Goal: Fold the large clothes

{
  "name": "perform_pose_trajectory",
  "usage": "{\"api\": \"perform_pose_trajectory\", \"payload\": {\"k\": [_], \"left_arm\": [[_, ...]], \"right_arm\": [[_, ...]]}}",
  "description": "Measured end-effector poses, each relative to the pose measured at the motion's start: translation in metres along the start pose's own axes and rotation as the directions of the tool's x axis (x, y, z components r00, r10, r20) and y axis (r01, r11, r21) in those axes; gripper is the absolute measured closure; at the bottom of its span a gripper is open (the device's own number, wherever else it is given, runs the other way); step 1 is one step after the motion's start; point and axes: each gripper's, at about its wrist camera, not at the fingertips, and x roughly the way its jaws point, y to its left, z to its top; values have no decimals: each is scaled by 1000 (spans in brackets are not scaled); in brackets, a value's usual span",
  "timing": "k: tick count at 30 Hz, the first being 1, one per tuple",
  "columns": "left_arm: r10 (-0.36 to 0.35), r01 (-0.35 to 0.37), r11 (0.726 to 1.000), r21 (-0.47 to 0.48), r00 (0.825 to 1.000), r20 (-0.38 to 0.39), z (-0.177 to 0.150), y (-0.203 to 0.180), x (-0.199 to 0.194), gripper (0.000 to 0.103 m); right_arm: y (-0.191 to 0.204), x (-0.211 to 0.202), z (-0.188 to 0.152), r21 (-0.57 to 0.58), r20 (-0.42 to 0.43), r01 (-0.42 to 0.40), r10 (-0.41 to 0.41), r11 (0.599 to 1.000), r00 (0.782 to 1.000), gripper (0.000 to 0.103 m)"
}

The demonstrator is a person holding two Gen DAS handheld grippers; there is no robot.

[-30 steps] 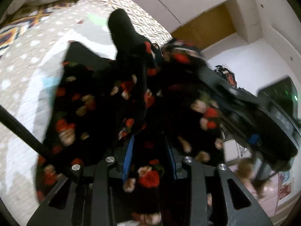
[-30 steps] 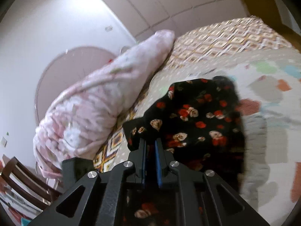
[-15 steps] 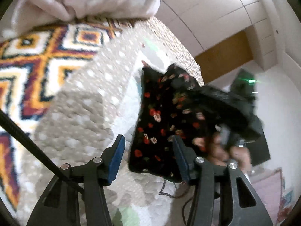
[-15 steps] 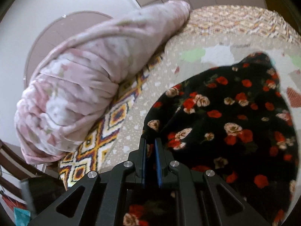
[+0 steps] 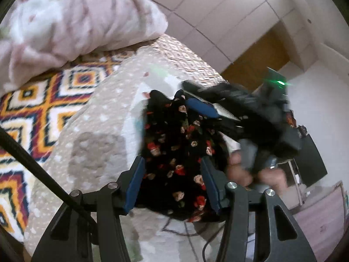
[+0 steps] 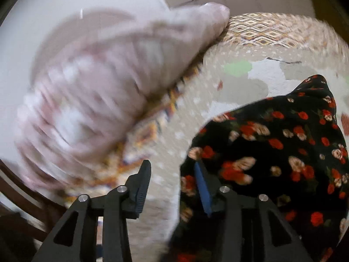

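A black garment with red and cream roses [image 5: 176, 150] lies in a folded heap on the pale spotted bedspread [image 5: 98, 135]. My left gripper [image 5: 172, 181] is open and empty, its blue-padded jaws apart just in front of the heap's near edge. The right gripper [image 5: 209, 107] shows beyond the heap in the left wrist view, held by a hand. In the right wrist view the garment [image 6: 283, 148] fills the lower right and my right gripper [image 6: 172, 185] is open, its right finger at the cloth's left edge, nothing held.
A rolled pink floral duvet [image 5: 72, 26] lies along the back of the bed, also in the right wrist view [image 6: 104, 91]. A diamond-patterned blanket [image 5: 37, 109] lies under it. A dark wooden chair [image 6: 19, 207] stands at the lower left. A black cable [image 5: 37, 166] crosses the left.
Both grippers have opened and let go of the garment, which now lies on the bed. The left opened first, then the right. Both have pulled back from the cloth.
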Motion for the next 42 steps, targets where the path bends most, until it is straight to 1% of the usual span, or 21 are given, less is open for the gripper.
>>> {"api": "perform_pose_trajectory", "payload": {"k": [2, 4, 6, 9, 11, 13, 14, 15, 18, 22, 24, 27, 30, 31, 33, 34, 35, 37, 38, 40, 42], "left_arm": [[-16, 16, 999, 50, 1000, -5, 1, -22, 6, 51], [-12, 14, 993, 113, 1000, -19, -1, -42, 18, 48], [12, -4, 981, 195, 999, -39, -6, -60, 32, 47], [132, -108, 952, 286, 989, -67, -14, -67, 56, 48], [248, -213, 923, 319, 966, -72, -19, -56, 72, 52], [252, -214, 937, 277, 962, -106, -19, -38, 81, 52], [231, -197, 952, 235, 965, -126, -17, -26, 84, 52], [228, -197, 956, 217, 965, -130, -16, -21, 85, 52], [275, -245, 942, 230, 956, -107, -11, -10, 87, 52], [279, -257, 950, 175, 953, -115, -5, 16, 92, 49], [288, -270, 951, 152, 951, -110, -4, 23, 93, 43], [312, -292, 940, 176, 945, -95, -4, 16, 92, 41], [260, -238, 953, 188, 960, -102, 0, 6, 83, 41], [239, -218, 958, 184, 965, -103, 3, 4, 79, 41], [213, -196, 965, 176, 974, -78, 10, -5, 64, 41], [205, -192, 966, 173, 977, -62, 14, -8, 60, 40], [184, -175, 970, 168, 982, -42, 18, -12, 54, 36], [134, -129, 981, 145, 991, -24, 25, -17, 49, 26], [124, -120, 983, 137, 992, -21, 28, -18, 50, 22], [113, -108, 983, 152, 993, -22, 31, -25, 57, 20], [130, -120, 972, 201, 991, -34, 31, -31, 68, 17]], "right_arm": [[-17, -37, 13, 55, 64, -54, 50, 997, 997, 52], [-39, -75, 18, 85, 122, -29, 18, 996, 992, 51], [-54, -97, 12, 86, 131, 1, -12, 996, 991, 51], [-68, -108, -13, 45, 73, 51, -55, 998, 996, 53], [-63, -100, -33, -38, 9, 96, -96, 995, 995, 73], [-54, -78, -46, -124, -50, 126, -133, 984, 990, 78], [-53, -64, -50, -147, -81, 139, -152, 979, 985, 81], [-53, -51, -54, -157, -113, 145, -163, 977, 980, 81], [-47, -14, -56, -175, -140, 162, -187, 971, 972, 81], [-38, 11, -52, -165, -155, 180, -206, 970, 966, 81], [-32, 16, -52, -181, -137, 210, -236, 961, 962, 81], [-25, 15, -55, -196, -101, 246, -269, 949, 958, 81], [-28, -7, -49, -170, -91, 206, -223, 964, 970, 82], [-33, -27, -44, -130, -73, 148, -158, 980, 985, 78], [-41, -60, -38, -89, -14, 97, -99, 991, 995, 58], [-48, -82, -35, -75, 36, 99, -96, 992, 995, 37], [-54, -96, -33, -69, 66, 102, -97, 992, 993, 22], [-74, -118, -31, -42, 97, 117, -113, 992, 989, 16], [-84, -122, -30, -22, 94, 132, -129, 991, 987, 16], [-109, -123, -34, 41, 77, 145, -148, 989, 986, 16], [-126, -119, -41, 92, 58, 124, -130, 988, 990, 16]]}}
